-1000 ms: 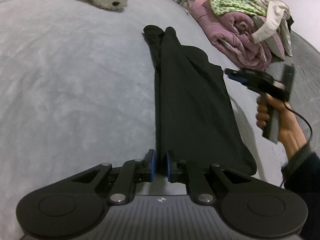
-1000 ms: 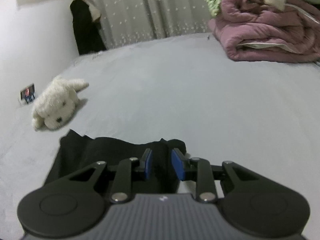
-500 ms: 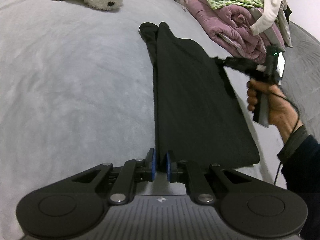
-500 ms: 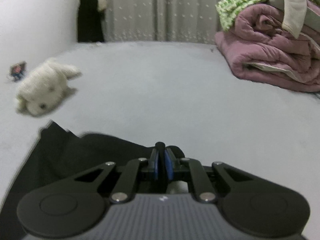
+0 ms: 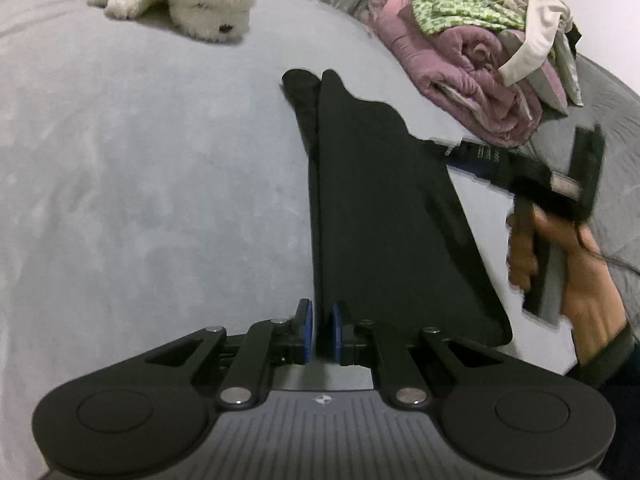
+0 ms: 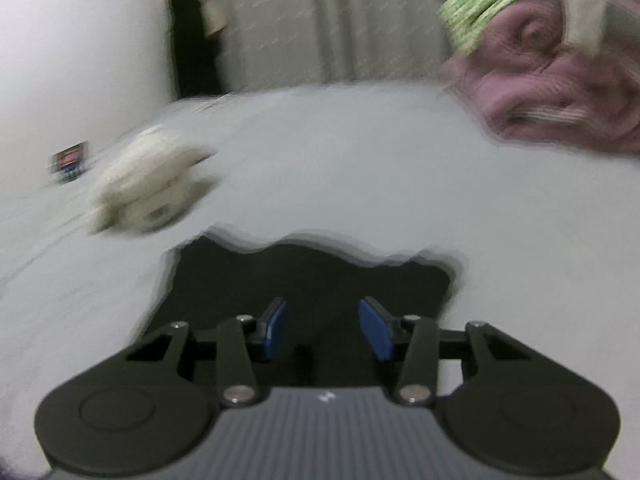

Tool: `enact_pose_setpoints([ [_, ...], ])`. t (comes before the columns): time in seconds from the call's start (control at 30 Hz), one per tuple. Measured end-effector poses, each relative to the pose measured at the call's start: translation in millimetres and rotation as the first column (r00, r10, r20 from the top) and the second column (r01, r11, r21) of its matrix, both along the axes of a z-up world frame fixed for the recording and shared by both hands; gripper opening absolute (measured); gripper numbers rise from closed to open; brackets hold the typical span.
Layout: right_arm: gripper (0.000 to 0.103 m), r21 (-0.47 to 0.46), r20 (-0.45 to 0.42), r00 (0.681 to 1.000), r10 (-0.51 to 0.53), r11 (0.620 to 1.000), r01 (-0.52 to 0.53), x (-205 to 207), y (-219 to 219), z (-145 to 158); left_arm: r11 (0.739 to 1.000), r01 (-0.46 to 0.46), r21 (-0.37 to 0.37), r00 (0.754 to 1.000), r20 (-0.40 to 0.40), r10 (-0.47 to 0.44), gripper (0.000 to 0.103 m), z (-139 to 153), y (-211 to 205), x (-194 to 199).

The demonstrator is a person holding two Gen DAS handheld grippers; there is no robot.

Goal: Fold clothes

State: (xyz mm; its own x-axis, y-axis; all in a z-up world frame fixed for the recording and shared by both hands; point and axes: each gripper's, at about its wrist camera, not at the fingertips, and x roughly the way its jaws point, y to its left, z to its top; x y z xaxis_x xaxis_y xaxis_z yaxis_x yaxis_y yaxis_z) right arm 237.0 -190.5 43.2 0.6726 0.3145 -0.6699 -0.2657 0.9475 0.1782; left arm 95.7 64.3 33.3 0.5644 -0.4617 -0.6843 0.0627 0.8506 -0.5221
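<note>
Black trousers folded lengthwise, legs stacked, lying flat and stretched long on grey bed.

Trousers lie lengthwise mid-bed. Plush toy on bed beyond, left. Clothes pile at bed's far right edge.

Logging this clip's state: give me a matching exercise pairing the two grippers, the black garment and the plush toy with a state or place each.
Things:
1. left gripper
2. right gripper
3. black garment
4. white plush toy

States or places:
A. lies on the far part of the bed
B. fingers spread, nothing between them
C. stretched out long on the grey bed
D. pinching the near garment edge

Pairs: 1-D, 2-B, 3-C, 4-A
</note>
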Motion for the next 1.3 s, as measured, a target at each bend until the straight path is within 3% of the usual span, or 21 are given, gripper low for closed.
enact_pose_setpoints([
  [0.07, 0.038, 0.017, -0.043, 0.997, 0.059, 0.998, -0.058, -15.8, 14.1, -2.7, 1.0, -0.003, 0.006, 1.0, -0.025, 0.003, 0.009, -5.0, -1.4, 2.2],
  [0.17, 0.038, -0.07, -0.049, 0.995, 0.089, 0.993, -0.092, -22.8, 34.6, -23.3, 1.0, -0.002, 0.022, 1.0, -0.031, 0.002, 0.009, -9.1, -4.3, 2.9],
  [0.27, 0.033, -0.061, -0.058, 0.998, 0.013, 0.998, -0.017, -23.3, 30.1, -12.7, 1.0, 0.001, 0.029, 1.0, -0.026, -0.001, 0.009, -6.8, -5.3, 2.5],
  [0.37, 0.033, 0.011, -0.039, 0.999, 0.003, 1.0, -0.003, -43.1, 18.7, 5.4, 0.999, 0.003, 0.033, 1.0, -0.022, -0.003, 0.009, -4.5, -6.1, 2.0],
  [0.43, 0.032, -0.006, -0.104, 0.995, 0.011, 1.0, -0.012, -52.6, 16.1, -2.2, 0.999, 0.005, 0.037, 1.0, -0.019, -0.004, 0.009, -2.9, -6.6, 1.6],
  [0.5, 0.031, -0.053, -0.105, 0.994, 0.039, 0.998, -0.044, -59.5, 17.2, -14.8, 0.999, 0.004, 0.037, 1.0, -0.019, -0.003, 0.009, -1.8, -6.5, 1.5],
  [0.57, 0.032, -0.062, -0.114, 0.993, -0.002, 0.998, -0.005, -63.8, 11.9, -7.1, 1.0, -0.001, 0.03, 1.0, -0.024, 0.002, 0.009, -1.6, -5.1, 2.1],
  [0.67, 0.037, 0.034, -0.115, 0.99, -0.082, 0.996, 0.087, -85.3, -7.5, 20.2, 1.0, -0.008, 0.024, 1.0, -0.024, 0.008, 0.009, 0.2, -3.5, 2.4],
  [0.8, 0.044, 0.051, -0.175, 0.981, -0.082, 0.994, 0.092, -126.7, -21.0, 35.6, 0.999, -0.003, 0.034, 1.0, 0.019, 0.002, 0.009, 9.4, -5.9, -1.2],
  [0.9, 0.045, 0.096, -0.235, 0.965, -0.117, 0.985, 0.143, -157.7, -39.5, 31.6, 0.999, 0.023, 0.035, 0.998, 0.061, -0.025, 0.009, 14.3, -14.7, -5.6],
  [1.07, 0.047, 0.175, -0.264, 0.943, -0.203, 0.951, 0.254, -179.0, -69.0, 3.4, 0.995, 0.092, 0.045, 0.986, 0.133, -0.097, 0.009, 16.6, -38.8, -11.3],
  [1.17, 0.042, 0.21, -0.249, 0.941, -0.231, 0.935, 0.285, -179.0, -77.0, -4.3, 0.992, 0.109, 0.067, 0.983, 0.144, -0.118, 0.01, 14.4, -50.0, -10.4],
  [1.3, 0.041, 0.283, -0.102, 0.985, -0.142, 0.945, 0.166, -176.5, -67.7, 17.5, 0.991, 0.101, 0.086, 0.986, 0.122, -0.111, 0.01, 5.9, -55.4, -5.1],
])
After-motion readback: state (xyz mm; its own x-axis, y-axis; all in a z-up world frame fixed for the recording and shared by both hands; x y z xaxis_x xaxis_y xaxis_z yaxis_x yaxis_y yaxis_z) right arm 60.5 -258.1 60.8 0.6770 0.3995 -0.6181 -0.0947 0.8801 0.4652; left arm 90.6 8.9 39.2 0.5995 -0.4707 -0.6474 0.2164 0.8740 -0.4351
